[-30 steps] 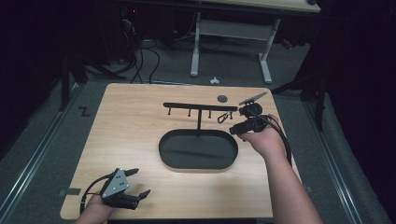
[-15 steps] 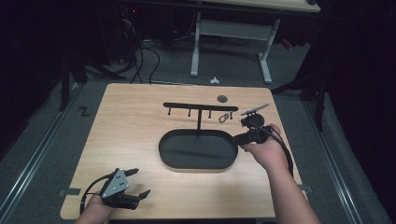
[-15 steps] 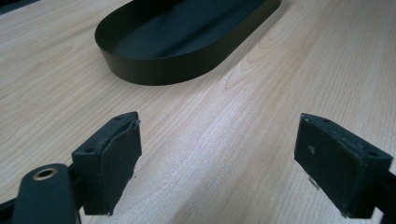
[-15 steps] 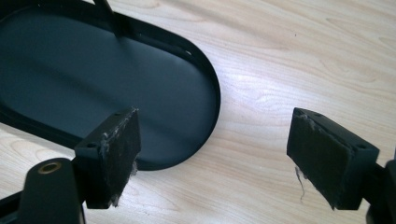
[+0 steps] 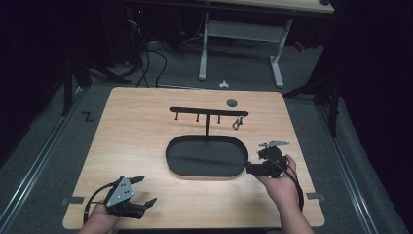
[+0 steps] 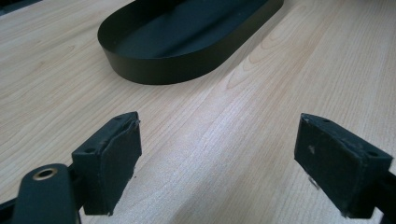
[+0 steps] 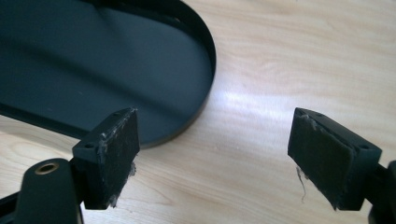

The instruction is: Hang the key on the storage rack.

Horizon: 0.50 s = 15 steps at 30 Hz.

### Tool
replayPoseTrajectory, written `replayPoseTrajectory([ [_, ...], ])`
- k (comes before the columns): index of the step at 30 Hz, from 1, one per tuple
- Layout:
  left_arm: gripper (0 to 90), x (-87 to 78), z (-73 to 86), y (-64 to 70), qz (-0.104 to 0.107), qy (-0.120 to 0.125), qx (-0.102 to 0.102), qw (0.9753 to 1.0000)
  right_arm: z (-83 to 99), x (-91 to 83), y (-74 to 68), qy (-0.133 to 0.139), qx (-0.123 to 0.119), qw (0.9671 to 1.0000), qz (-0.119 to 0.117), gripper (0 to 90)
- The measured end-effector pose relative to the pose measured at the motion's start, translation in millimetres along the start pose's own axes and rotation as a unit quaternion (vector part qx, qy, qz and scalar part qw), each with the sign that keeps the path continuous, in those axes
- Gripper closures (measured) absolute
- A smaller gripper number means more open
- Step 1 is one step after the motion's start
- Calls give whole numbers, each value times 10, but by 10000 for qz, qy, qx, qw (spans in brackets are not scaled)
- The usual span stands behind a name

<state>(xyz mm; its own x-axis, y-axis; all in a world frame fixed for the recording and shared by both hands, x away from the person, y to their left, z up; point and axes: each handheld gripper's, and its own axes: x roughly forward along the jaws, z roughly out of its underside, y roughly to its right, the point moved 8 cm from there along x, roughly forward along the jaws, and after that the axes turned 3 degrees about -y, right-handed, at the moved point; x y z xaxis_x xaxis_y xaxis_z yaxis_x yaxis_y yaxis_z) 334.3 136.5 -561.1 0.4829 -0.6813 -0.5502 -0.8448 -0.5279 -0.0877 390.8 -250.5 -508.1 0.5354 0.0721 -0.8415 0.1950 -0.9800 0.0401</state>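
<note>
Since both grippers have nothing in them right now, I'd say this one sits at a pause between steps rather than mid-carry. The right gripper has its jaws spread wide and hangs just beside the near right end of the black oval tray; in its own view the tray rim curves off ahead and to the left of the pads, with bare wood between them. Well beyond that gripper, up past the tray, stands a thin black rack with little hooks, and one small metal thing hangs off the hook nearest the right gripper's side. It looks like a ring or clip, but it's too small for me to be sure. The other hooks look bare.

The left gripper is also spread, resting low on the table at the near corner, well apart from the tray, whose wall shows ahead of its pads.

So my read: hanging that one item seems done, the tray looks empty, and nothing obvious is left to pick up.
</note>
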Motion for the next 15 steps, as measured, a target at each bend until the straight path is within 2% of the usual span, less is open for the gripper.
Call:
replayPoseTrajectory([
  [7,153,7,2,-4,-18,-14,-7,10000,459,212,-25,449,238,9987,-15,151],
  [9,153,9,1,-5,-19,-15,-14,10000,534,231,-23,663,345,9972,4,150],
  [11,153,9,2,-3,-19,-19,-7,10000,583,229,-25,849,341,9958,7,151],
  [13,153,9,3,-1,-10,-25,2,10000,619,225,-33,952,397,9947,13,150],
  [15,153,16,2,-1,-16,-37,10,10000,657,226,-37,1023,314,9943,45,150],
])
